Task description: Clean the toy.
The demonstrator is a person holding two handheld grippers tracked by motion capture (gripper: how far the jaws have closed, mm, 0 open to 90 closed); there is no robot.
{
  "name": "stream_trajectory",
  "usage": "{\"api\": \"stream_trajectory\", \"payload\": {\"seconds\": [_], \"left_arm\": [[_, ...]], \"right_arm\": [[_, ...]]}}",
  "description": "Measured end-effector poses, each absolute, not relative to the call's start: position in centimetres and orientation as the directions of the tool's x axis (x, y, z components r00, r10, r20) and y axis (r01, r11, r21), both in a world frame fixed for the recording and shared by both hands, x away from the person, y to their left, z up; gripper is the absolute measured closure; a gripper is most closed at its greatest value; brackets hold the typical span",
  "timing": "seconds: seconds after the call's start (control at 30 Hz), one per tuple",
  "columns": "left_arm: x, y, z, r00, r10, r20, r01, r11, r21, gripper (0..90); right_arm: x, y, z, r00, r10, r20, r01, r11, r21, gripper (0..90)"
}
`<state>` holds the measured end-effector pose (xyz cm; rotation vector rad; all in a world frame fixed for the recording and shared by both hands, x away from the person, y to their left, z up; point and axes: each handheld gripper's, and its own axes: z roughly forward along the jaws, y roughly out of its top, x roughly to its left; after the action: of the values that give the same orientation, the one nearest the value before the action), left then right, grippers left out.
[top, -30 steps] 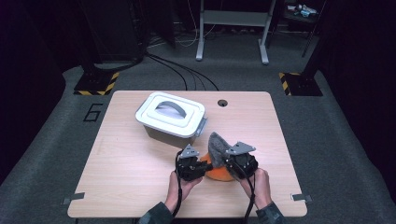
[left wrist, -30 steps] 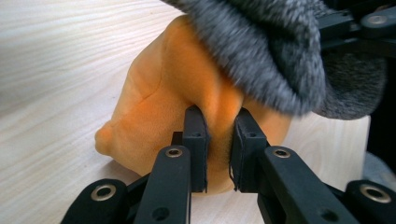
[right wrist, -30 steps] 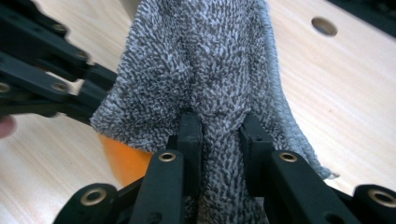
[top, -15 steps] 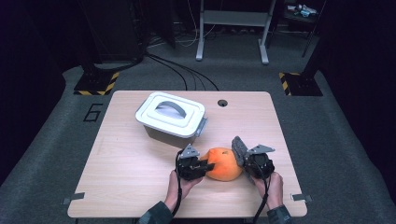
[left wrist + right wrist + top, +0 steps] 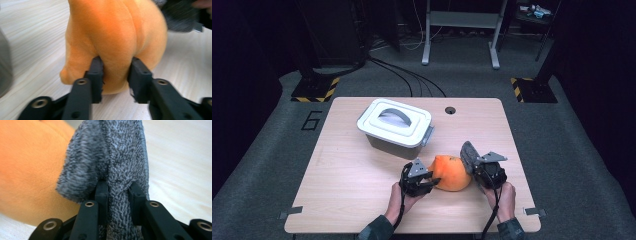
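**Orange plush pinched on the left, grey cloth clamped on the right**

On the near half of the wooden table (image 5: 347,165), the orange plush toy (image 5: 451,172) sits between the two hand-held grippers. The left gripper (image 5: 428,181) meets it from the left side. In the left gripper view its jaws stand a little apart with a fold of the plush toy (image 5: 117,37) bulging between them, and both pads press into the soft fabric, so it is a grip on that fold. These jaws have just been opening slightly, yet the fold is still squeezed between them.

The right gripper (image 5: 469,159) stands just to the right of the toy, held up off the table at a slant. Its jaws are clenched on a grey cloth (image 5: 468,154), which rises above the jaw tips. In the right gripper view the grey cloth (image 5: 117,165) is a nubbly terry fabric, bunched and pinched tight between the two black jaws, with its folded upper part leaning against the orange plush toy (image 5: 27,170) on the left of that view. Whether cloth and toy actually touch is hard to settle from so close, though they look pressed together.

Farther back on the table, well apart from both hands, stands a white lidded box (image 5: 395,128) with a handle on its lid.
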<state>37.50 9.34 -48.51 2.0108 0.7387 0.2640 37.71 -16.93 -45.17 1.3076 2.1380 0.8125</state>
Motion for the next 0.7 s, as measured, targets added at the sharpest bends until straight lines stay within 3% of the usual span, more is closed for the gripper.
{"api": "stream_trajectory", "payload": {"seconds": [0.23, 0.37, 0.4, 0.7], "left_arm": [[37.5, 8.9, -48.1, 0.778, 0.61, -0.149, 0.434, -0.35, 0.83, 73.2], [37.4, 8.7, -48.0, 0.768, 0.625, -0.136, 0.438, -0.359, 0.824, 74.9], [37.6, 9.0, -48.3, 0.763, 0.626, -0.16, 0.458, -0.35, 0.817, 75.2], [37.7, 8.9, -48.5, 0.767, 0.618, -0.173, 0.456, -0.335, 0.824, 76.4]], "right_arm": [[35.3, -13.6, -41.2, -0.525, 0.838, -0.149, 0.47, 0.431, 0.77, 73.5], [34.8, -10.7, -41.3, -0.577, 0.793, -0.196, 0.445, 0.507, 0.738, 73.1], [34.9, -9.6, -42.2, -0.567, 0.782, -0.259, 0.441, 0.554, 0.706, 73.3], [36.4, -13.8, -43.8, -0.503, 0.846, -0.176, 0.535, 0.465, 0.705, 73.5]]}}
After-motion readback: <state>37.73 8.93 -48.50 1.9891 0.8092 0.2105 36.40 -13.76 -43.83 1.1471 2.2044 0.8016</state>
